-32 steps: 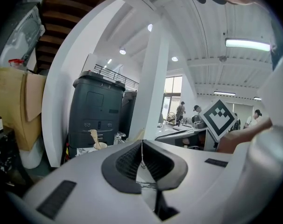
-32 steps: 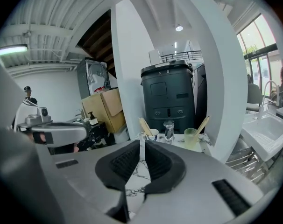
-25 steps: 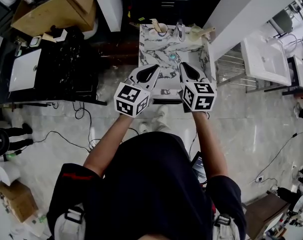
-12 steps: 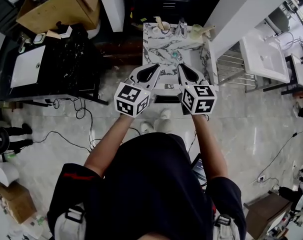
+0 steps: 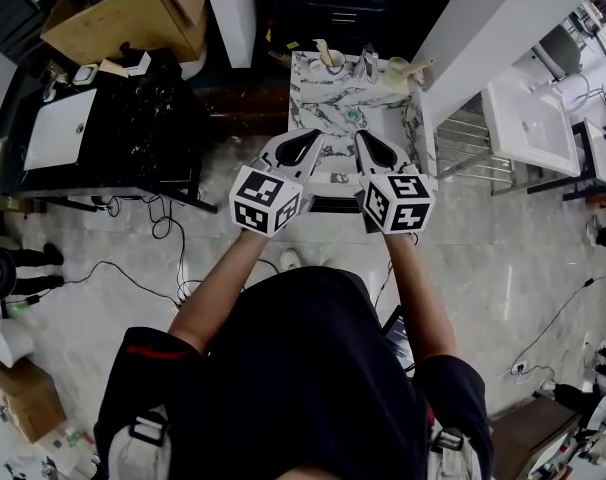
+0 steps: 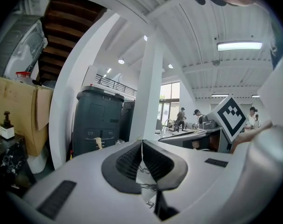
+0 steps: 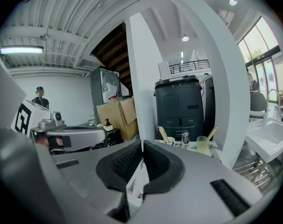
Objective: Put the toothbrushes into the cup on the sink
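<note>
- Head view: a person stands at a marble sink (image 5: pixel 323 98), left gripper (image 5: pixel 309 135) and right gripper (image 5: pixel 364 135) side by side above its near edge, both closed and empty. On the back rim, one toothbrush (image 5: pixel 321 50) stands in a white cup (image 5: pixel 329 60) and a second toothbrush (image 5: pixel 419 65) in a green cup (image 5: pixel 396 68). That fits brushes awaiting one shared cup, or a finished job
- Left gripper view: jaws together on nothing, with a dark bin (image 6: pixel 97 120) beyond
- Right gripper view: jaws likewise pressed together; any reach to either cup must clear the tap (image 7: pixel 186 138) between them. A white pillar (image 7: pixel 146 78) crowds the left, and a cardboard box (image 7: pixel 117 118) sits well aside
</note>
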Action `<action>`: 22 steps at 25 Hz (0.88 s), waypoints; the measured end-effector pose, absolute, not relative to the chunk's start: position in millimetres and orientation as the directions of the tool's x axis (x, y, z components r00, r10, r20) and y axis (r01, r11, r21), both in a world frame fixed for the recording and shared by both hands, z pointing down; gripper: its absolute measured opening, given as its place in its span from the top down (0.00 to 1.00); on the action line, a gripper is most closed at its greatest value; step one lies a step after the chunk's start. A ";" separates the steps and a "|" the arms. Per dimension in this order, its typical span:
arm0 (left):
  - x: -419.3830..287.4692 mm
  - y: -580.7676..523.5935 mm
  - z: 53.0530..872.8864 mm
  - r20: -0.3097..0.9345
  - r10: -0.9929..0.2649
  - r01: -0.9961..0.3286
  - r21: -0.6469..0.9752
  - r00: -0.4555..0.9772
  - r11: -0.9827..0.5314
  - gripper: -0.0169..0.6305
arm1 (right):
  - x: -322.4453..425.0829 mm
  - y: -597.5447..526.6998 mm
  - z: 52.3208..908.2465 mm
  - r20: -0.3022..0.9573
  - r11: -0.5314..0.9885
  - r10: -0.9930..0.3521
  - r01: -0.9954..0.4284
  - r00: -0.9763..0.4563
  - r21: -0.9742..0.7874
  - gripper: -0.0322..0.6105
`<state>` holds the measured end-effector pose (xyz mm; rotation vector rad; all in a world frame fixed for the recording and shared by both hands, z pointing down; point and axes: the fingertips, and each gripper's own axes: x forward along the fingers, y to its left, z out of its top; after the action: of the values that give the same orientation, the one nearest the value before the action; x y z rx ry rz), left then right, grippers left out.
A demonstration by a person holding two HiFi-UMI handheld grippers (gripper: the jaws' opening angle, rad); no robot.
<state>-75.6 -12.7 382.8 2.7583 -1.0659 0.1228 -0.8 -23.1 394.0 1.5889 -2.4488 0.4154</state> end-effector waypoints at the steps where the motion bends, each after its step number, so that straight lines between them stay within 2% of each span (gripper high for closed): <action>1: -75.0 -13.2 381.9 0.140 -0.662 -0.677 0.139 0.736 -0.723 0.95 | -0.5 -23.7 392.9 0.309 0.391 -0.858 -0.912 -0.411 -0.127 0.88; 22: -36.2 15.5 354.9 0.127 -0.712 -0.724 0.130 0.690 -0.678 0.95 | 31.0 2.3 367.2 0.266 0.465 -0.835 -0.876 -0.482 -0.128 0.89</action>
<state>-36.2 15.5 354.9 2.7292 -1.1693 0.0984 31.0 2.3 367.2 1.4990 -2.5429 0.3710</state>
